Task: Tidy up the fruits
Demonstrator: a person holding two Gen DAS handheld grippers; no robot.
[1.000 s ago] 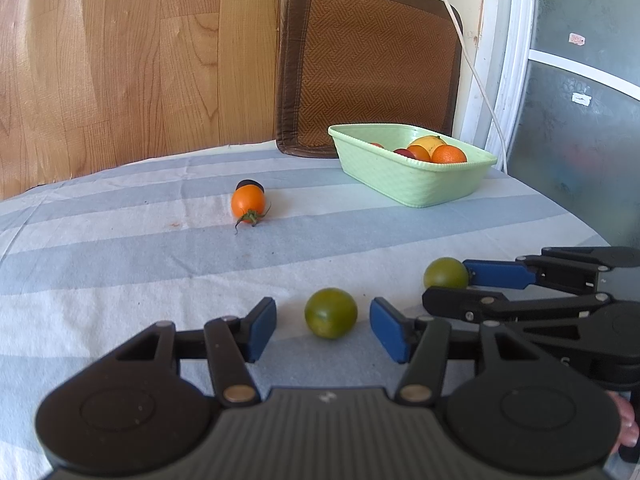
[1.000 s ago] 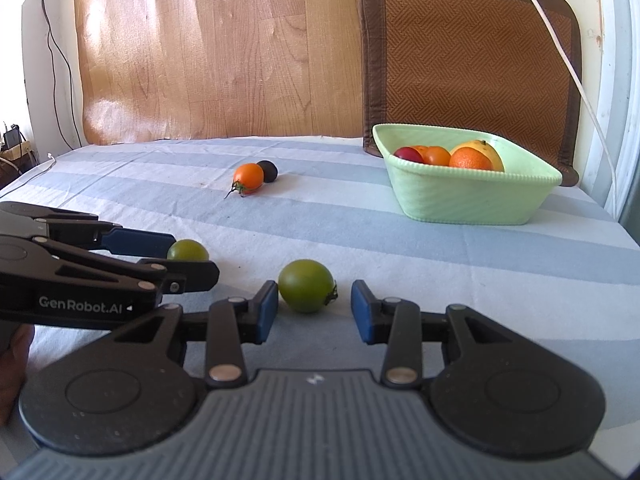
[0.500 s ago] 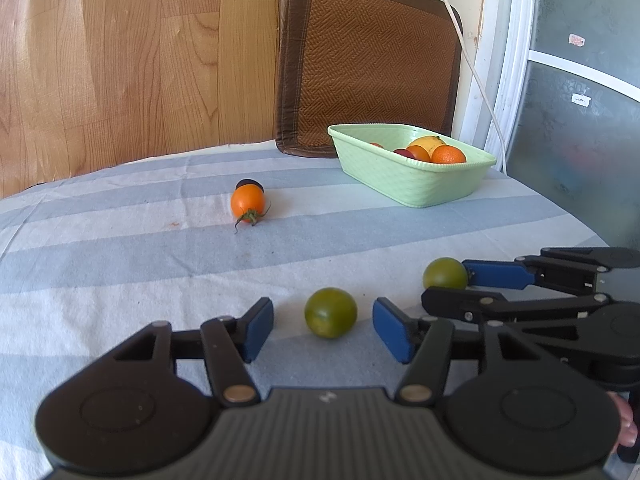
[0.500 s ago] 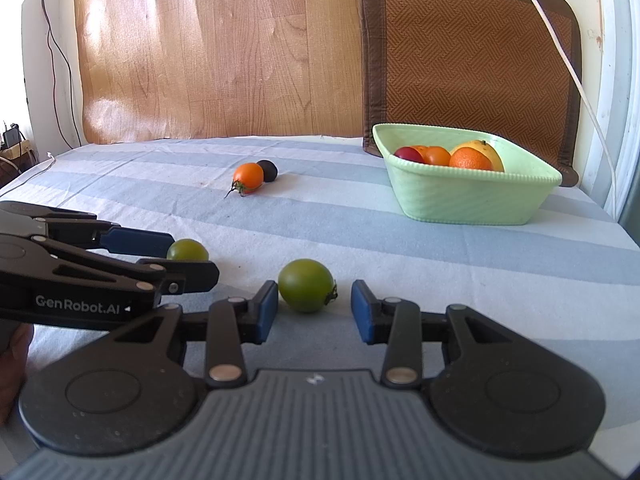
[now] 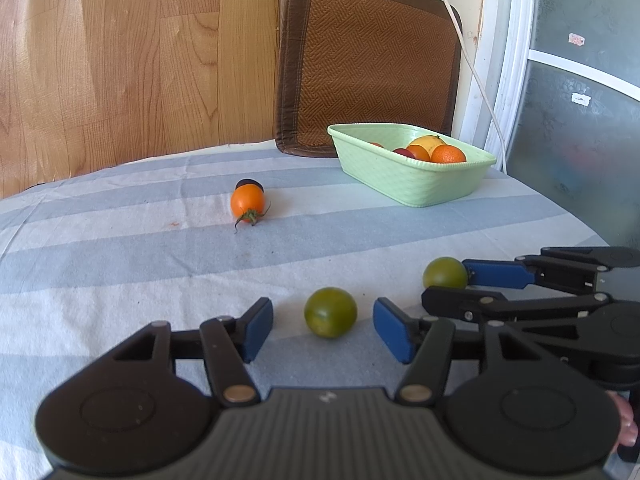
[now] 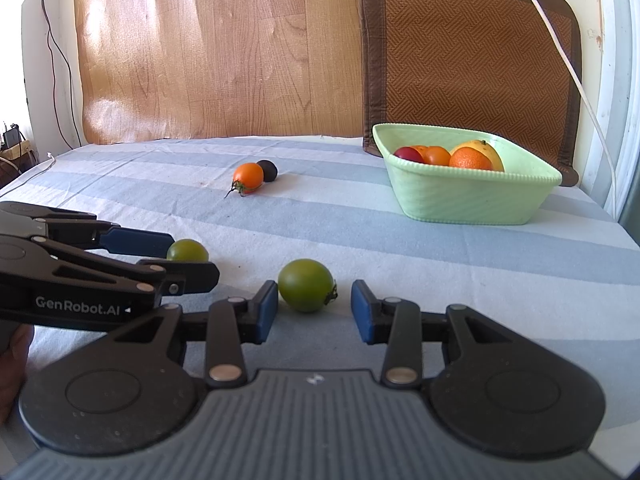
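Note:
Two green tomatoes lie on the striped cloth. My left gripper is open, its blue pads either side of one green tomato, not touching it. My right gripper is open around the other green tomato, whose left side is close to the left pad. In the left wrist view the right gripper shows at the right beside its tomato. In the right wrist view the left gripper shows at the left around its tomato. A light green basket holds several fruits.
An orange tomato with a dark round fruit touching it lies mid-table; both show in the left wrist view. A brown woven cushion leans on the wall behind the basket. A white cable hangs at the right.
The left gripper's jaws have opened slightly wider around its green tomato. The right gripper and all fruits are where they were.

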